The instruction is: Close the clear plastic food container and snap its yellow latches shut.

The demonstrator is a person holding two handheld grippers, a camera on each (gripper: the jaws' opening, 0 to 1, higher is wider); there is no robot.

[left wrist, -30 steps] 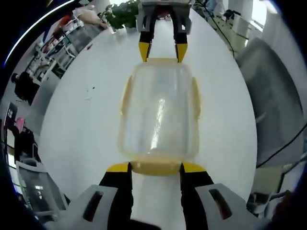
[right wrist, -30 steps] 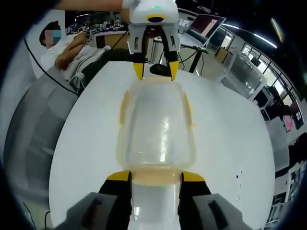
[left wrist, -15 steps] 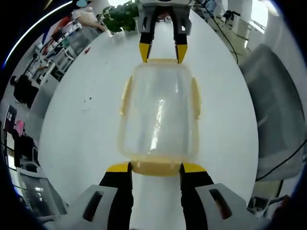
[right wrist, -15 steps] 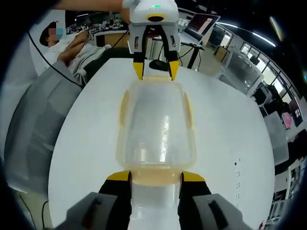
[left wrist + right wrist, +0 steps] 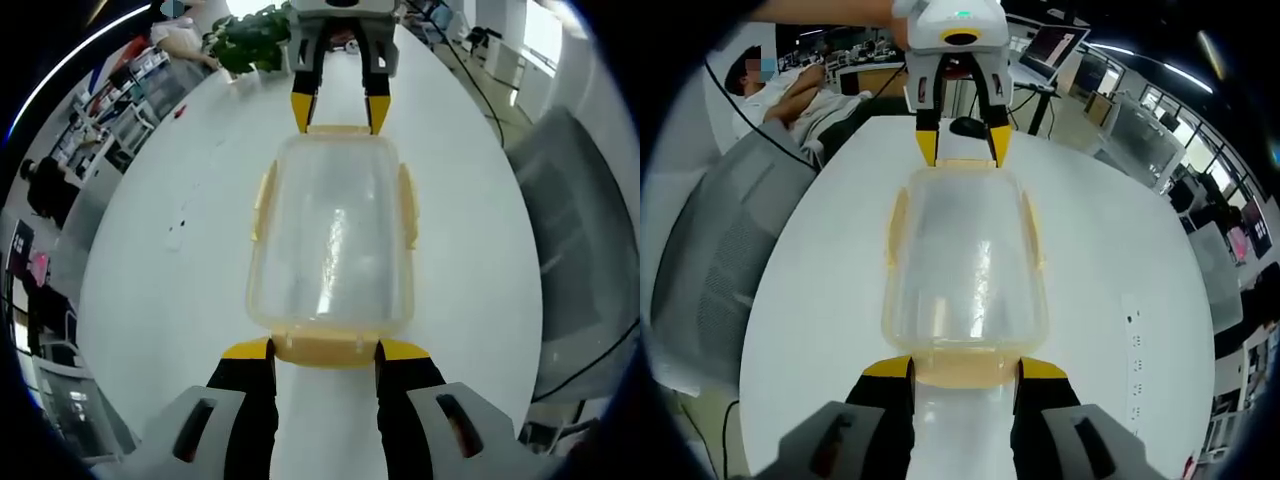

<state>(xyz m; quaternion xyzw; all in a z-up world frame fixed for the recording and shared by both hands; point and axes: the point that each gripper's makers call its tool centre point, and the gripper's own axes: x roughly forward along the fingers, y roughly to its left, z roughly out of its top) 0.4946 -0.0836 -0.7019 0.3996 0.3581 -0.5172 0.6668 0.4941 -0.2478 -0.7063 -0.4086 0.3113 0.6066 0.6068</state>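
Lying between both claws' tips, container [image 5: 330,240] on table [image 5: 160,260].

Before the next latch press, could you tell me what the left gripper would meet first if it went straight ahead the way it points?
Most likely the container's near yellow end latch, already between the left gripper's tips, then the clear container itself.

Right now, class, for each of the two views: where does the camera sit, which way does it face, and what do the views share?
Left gripper view: rides on the left hand-held gripper, facing along the container toward the right hand-held gripper opposite.
Right gripper view: rides on the right hand-held gripper, facing the left hand-held gripper; a bare forearm shows above it.
Shared: the container, its yellow end latches, the white table, seen from opposite ends.
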